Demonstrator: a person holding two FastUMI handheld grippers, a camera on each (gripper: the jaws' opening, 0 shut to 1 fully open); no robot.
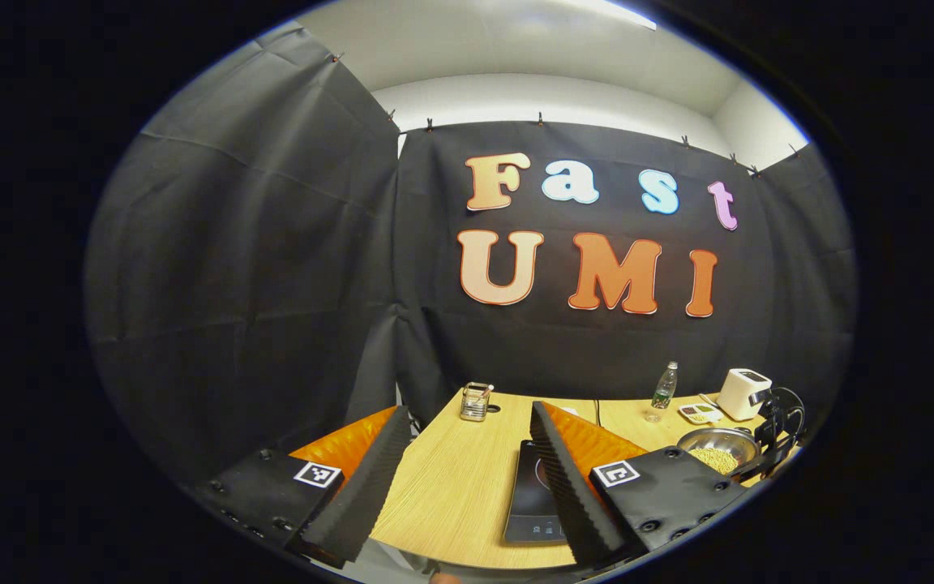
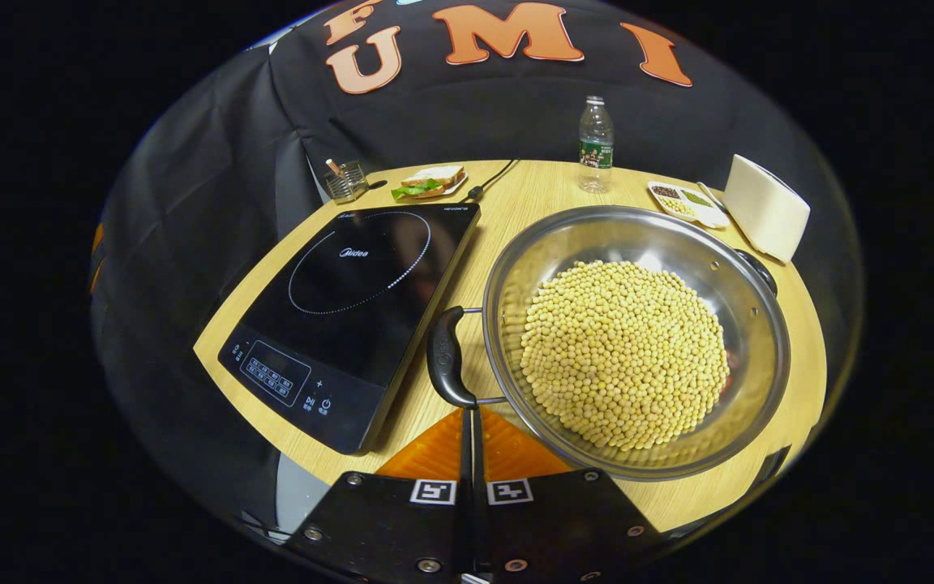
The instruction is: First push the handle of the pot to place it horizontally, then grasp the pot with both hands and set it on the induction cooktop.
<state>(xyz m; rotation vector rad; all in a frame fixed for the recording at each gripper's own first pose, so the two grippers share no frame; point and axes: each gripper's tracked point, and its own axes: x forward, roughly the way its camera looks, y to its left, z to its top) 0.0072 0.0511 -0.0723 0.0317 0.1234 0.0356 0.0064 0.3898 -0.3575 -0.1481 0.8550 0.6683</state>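
A steel pot (image 2: 597,235) full of soybeans (image 2: 625,349) sits on the wooden table to the right of the black induction cooktop (image 2: 353,300). Its near black handle (image 2: 443,357) points toward the cooktop, and the far handle (image 2: 759,272) is at the opposite rim. My right gripper (image 2: 471,414) is shut with nothing held, its tips just below the near handle. In the left gripper view my left gripper (image 1: 469,415) hangs open over the table's left part, well left of the pot (image 1: 714,440) and above the cooktop (image 1: 533,495).
Along the table's back edge stand a water bottle (image 2: 595,146), a white box-shaped appliance (image 2: 765,207), a divided dish of seasonings (image 2: 682,203), a plate with a sandwich (image 2: 426,185) and a glass holder (image 2: 345,182). A black cable (image 2: 491,178) runs behind the cooktop.
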